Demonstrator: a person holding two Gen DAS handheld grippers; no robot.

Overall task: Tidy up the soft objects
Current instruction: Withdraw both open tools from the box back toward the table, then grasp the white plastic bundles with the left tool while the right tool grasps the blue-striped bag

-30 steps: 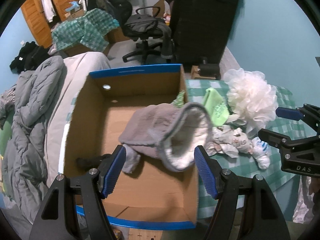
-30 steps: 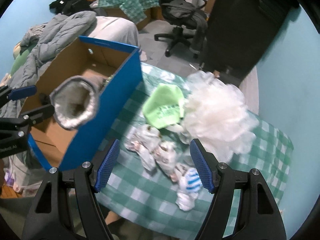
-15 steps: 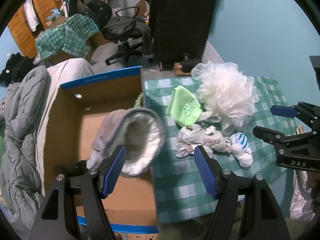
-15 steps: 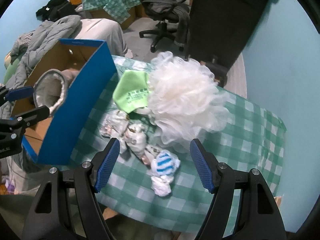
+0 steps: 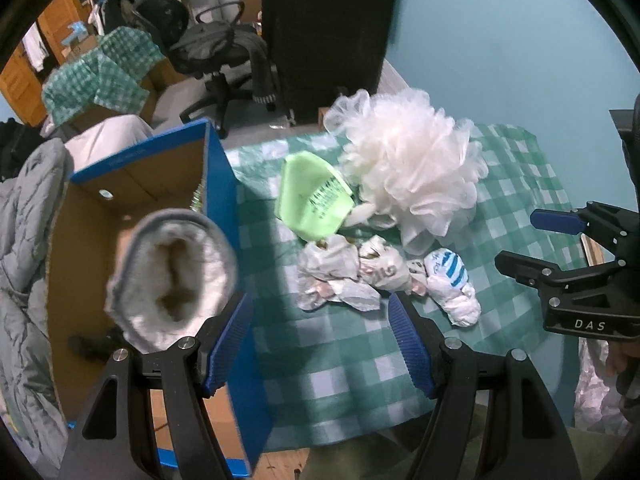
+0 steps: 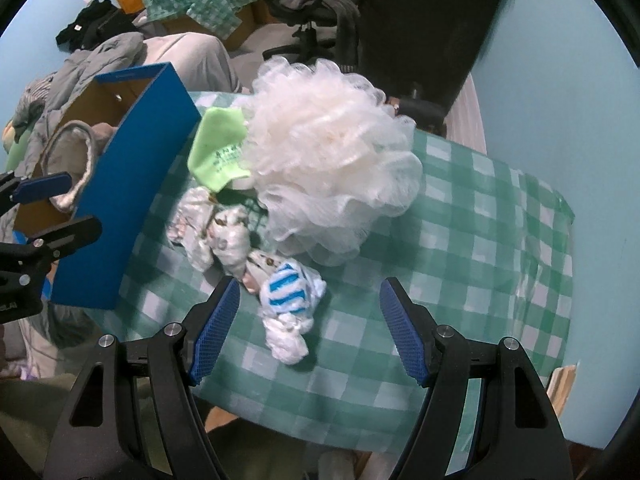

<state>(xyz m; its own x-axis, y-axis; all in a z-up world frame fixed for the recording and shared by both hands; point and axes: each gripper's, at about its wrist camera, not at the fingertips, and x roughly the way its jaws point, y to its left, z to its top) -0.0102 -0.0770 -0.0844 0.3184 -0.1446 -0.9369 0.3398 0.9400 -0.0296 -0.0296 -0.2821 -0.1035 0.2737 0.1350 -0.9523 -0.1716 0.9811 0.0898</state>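
Observation:
A grey fleece-lined hat point(image 5: 172, 276) lies in the blue cardboard box point(image 5: 224, 184), also seen in the right wrist view point(image 6: 70, 168). On the green checked tablecloth point(image 5: 352, 360) lie a white bath pouf point(image 5: 412, 168), a light green cloth point(image 5: 316, 204), crumpled patterned socks point(image 5: 344, 276) and a blue-striped white sock point(image 5: 446, 268). My left gripper point(image 5: 320, 340) is open and empty above the table's near edge, right of the box. My right gripper point(image 6: 310, 328) is open and empty, straddling the striped sock point(image 6: 288, 280).
The box point(image 6: 124, 200) stands at the table's left edge beside a bed with a grey quilt point(image 5: 24, 240). A black office chair point(image 5: 216, 52) and a dark wardrobe point(image 5: 332, 28) stand behind. A blue wall is on the right.
My left gripper has swung right from over the box to the table, leaving the grey hat in the box. My right gripper has moved right and closer to the striped sock.

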